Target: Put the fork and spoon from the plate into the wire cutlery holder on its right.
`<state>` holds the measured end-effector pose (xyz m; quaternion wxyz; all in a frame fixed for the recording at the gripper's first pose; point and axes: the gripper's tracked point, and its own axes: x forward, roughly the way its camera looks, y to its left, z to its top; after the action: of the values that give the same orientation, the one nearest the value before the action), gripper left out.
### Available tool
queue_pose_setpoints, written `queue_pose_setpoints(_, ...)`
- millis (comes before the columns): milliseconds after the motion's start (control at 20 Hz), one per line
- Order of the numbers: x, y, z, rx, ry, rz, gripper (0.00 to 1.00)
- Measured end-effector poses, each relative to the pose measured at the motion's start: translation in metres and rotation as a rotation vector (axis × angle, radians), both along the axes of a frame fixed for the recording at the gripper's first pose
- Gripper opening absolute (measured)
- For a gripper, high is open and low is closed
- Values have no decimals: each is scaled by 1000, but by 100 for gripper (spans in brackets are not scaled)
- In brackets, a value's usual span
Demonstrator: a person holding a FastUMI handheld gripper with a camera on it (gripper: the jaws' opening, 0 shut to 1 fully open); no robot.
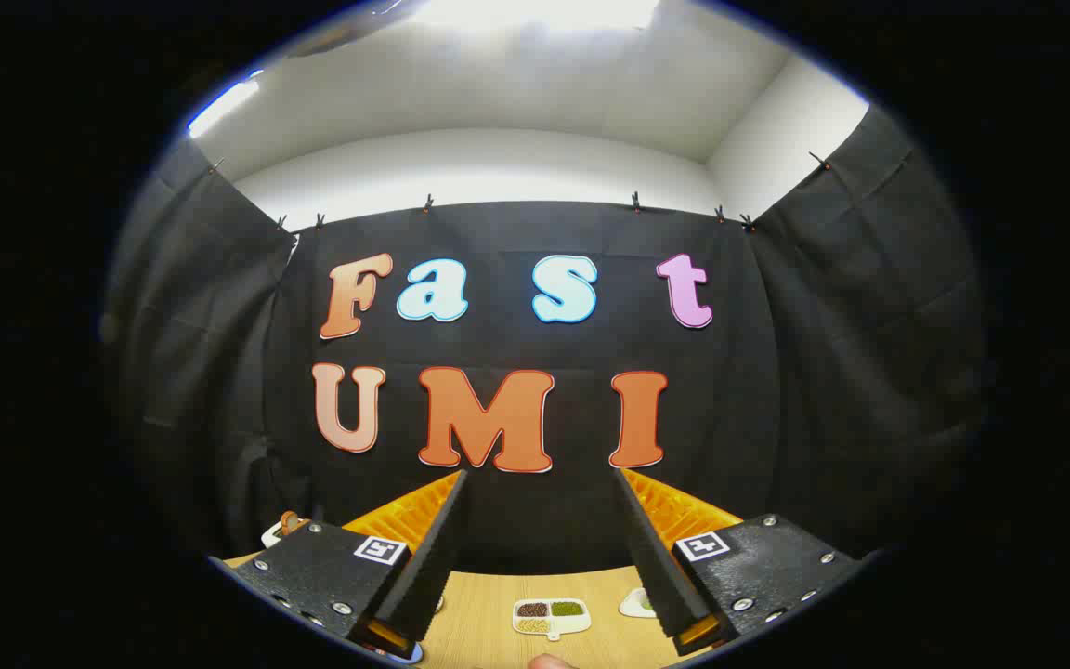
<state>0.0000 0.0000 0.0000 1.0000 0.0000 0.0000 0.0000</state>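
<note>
Gripper view: the gripper (pixel 540 520) hangs with fingers spread apart, gripping nothing.
Between them, a divided white dish (pixel 551 617) on the wooden table (pixel 484 613) holds dark, green and pale grains.

Black cloth wall (pixel 535 520) clipped below white walls — ceiling light (pixel 535 11) glaring over wooden table (pixel 484 618).

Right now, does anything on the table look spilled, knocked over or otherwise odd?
Nothing stands out. The small divided dish sits flat on the wooden table between the fingers, its fillings each in their own compartment. The tool is open, raised above the table, holding nothing.
</note>
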Motion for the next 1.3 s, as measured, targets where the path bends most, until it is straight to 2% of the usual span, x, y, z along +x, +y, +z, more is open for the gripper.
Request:
queue_pose_setpoints(250, 3, 24, 0, -3, -13, 27, 93)
queue_pose_setpoints(650, 10, 82, -31, -30, 79, 159, 93)
queue_pose_setpoints(900, 4, 142, -70, 37, 214, 294, 93)
queue_pose_setpoints(1100, 6, 173, -100, 48, 312, 325, 93)
queue_pose_setpoints(1300, -7, 209, -153, 58, 483, 396, 93)
